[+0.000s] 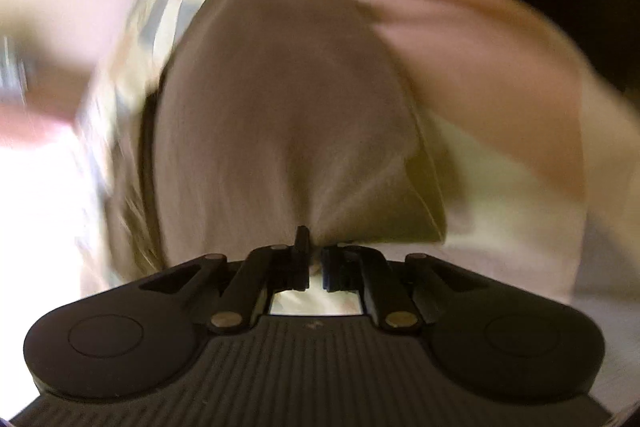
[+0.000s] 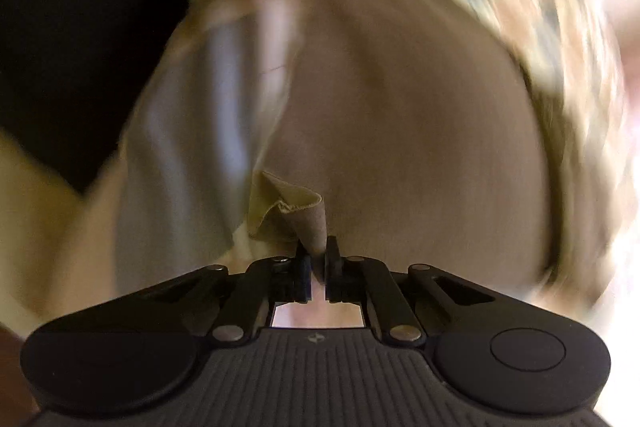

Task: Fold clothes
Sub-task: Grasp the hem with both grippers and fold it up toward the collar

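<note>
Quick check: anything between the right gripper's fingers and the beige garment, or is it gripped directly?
Nothing between them: in the right wrist view the right gripper pinches a folded hem corner of the beige garment directly.

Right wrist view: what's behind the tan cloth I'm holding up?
The tan cloth, pinched in the right gripper, fills the middle. Past its edges only blurred grey fabric and a dark area show; whatever is directly behind is covered.

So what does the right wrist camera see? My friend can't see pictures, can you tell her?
The right claw is pinched shut on a bunched corner of a tan cloth, which stretches away from the camera. The corner's hemmed edge curls over just above the claw. Everything else is blurry, with a dark area at the upper left.
</note>
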A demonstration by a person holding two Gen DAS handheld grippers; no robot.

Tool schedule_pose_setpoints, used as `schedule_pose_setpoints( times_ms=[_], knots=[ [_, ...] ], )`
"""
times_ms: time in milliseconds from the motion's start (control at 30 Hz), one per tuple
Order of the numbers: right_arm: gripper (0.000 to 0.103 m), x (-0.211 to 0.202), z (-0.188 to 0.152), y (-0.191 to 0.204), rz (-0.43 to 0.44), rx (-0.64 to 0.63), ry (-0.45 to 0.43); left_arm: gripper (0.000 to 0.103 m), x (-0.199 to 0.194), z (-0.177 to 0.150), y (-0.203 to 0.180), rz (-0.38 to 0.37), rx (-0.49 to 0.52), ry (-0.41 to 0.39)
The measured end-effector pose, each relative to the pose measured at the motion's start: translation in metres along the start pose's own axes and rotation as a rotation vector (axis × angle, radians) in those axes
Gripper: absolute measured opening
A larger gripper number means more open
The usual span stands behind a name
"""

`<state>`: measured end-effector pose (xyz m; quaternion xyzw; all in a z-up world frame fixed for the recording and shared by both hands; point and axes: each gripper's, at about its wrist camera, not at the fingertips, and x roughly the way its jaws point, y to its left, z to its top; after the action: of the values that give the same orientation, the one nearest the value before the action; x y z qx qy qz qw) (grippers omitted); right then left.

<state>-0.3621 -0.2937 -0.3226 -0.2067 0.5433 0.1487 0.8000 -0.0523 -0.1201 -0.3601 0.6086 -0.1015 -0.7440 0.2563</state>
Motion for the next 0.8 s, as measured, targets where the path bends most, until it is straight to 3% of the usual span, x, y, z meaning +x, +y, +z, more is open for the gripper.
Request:
schedule_pose_setpoints(
  times_ms=[133,233,367,467,533,567,600,633,733,800],
  knots=[
    [0.003,-0.013,-0.013,-0.101,0.272,0.691,-0.070,0.004,0.018,-0.016,0.088,-0.300,-0.711,0.067],
    [0.004,-0.009,-0.042,-0.142,0.237,1.013,-0.150,0.003,0.039,-0.050,0.118,-0.410,-1.093,0.053],
    [0.004,0.011,-0.072,-0.153,0.199,1.225,-0.135,0.002,0.048,-0.089,0.123,-0.431,-1.433,0.010],
    [0.004,0.017,-0.088,-0.151,0.220,1.317,-0.152,0.003,0.043,-0.100,0.123,-0.465,-1.564,-0.019],
    [0.018,0.016,-0.096,-0.151,0.213,1.337,-0.167,0.009,0.038,-0.093,0.123,-0.446,-1.563,-0.034],
    [0.021,0.015,-0.097,-0.148,0.199,1.339,-0.174,0.012,0.032,-0.097,0.122,-0.412,-1.560,-0.038],
    [0.036,0.014,-0.097,-0.145,0.185,1.342,-0.182,0.023,0.027,-0.098,0.123,-0.373,-1.561,-0.044],
    [0.043,0.013,-0.098,-0.142,0.171,1.344,-0.190,0.032,0.022,-0.097,0.125,-0.324,-1.556,-0.049],
    [0.045,0.014,-0.091,-0.136,0.116,1.303,-0.169,0.038,0.011,-0.091,0.134,-0.188,-1.527,-0.053],
    [0.045,0.012,-0.089,-0.134,0.081,1.266,-0.155,0.037,0.012,-0.085,0.141,-0.149,-1.488,-0.067]
  ],
)
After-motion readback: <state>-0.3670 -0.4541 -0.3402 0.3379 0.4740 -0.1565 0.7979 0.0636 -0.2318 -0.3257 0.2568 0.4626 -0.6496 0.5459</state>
